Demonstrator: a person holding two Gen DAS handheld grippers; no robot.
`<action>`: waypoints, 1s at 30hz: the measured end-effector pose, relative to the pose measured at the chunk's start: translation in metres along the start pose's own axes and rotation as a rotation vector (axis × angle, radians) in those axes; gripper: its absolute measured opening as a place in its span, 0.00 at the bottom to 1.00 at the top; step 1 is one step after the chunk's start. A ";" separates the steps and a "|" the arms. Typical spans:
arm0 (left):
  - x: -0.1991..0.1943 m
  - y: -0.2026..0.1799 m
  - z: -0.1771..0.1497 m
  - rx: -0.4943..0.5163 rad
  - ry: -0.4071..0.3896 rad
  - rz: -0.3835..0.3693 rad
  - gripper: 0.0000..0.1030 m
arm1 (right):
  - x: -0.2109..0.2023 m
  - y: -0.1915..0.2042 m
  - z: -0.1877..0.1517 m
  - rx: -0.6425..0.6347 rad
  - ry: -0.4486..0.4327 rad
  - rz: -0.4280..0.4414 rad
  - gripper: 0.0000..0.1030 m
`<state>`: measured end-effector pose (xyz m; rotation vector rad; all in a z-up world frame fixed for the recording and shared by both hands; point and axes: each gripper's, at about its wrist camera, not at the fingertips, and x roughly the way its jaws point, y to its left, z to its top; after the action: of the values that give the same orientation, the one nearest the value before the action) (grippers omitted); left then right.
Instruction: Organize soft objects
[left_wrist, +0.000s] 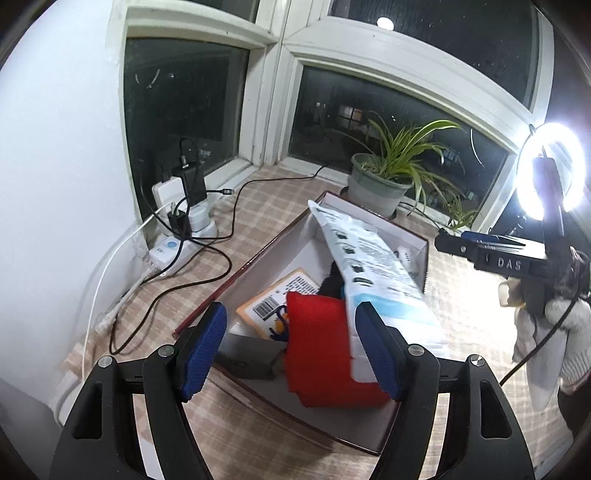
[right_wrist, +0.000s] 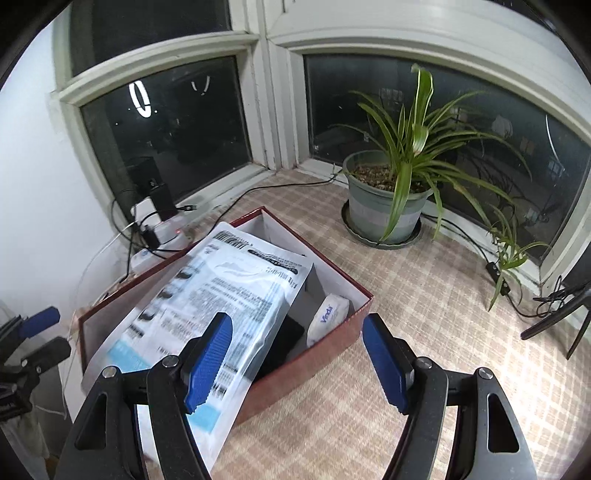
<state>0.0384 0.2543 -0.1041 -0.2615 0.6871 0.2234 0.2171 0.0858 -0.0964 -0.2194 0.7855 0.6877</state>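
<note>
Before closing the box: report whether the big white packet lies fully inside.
Not fully: the white packet lies tilted, overhanging the box rim.

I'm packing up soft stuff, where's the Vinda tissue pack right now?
In the right wrist view, the Vinda tissue pack sits inside the red box, at its right end, beside the big white bag.

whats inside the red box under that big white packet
Under the white packet, the red box shows a red cloth, a yellow barcoded pack, something black and a Vinda tissue pack. Anything beneath the packet's middle is covered.
</note>
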 end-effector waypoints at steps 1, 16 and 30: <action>-0.004 -0.003 -0.001 -0.004 -0.005 0.004 0.70 | -0.005 0.001 -0.002 -0.007 -0.007 0.000 0.68; -0.070 -0.048 -0.020 -0.040 -0.083 0.052 0.77 | -0.105 0.009 -0.050 -0.100 -0.137 -0.003 0.80; -0.113 -0.093 -0.046 -0.076 -0.099 0.084 0.79 | -0.174 -0.014 -0.108 -0.103 -0.198 -0.044 0.90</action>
<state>-0.0472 0.1388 -0.0491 -0.2925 0.5931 0.3410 0.0762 -0.0552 -0.0482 -0.2571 0.5554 0.6972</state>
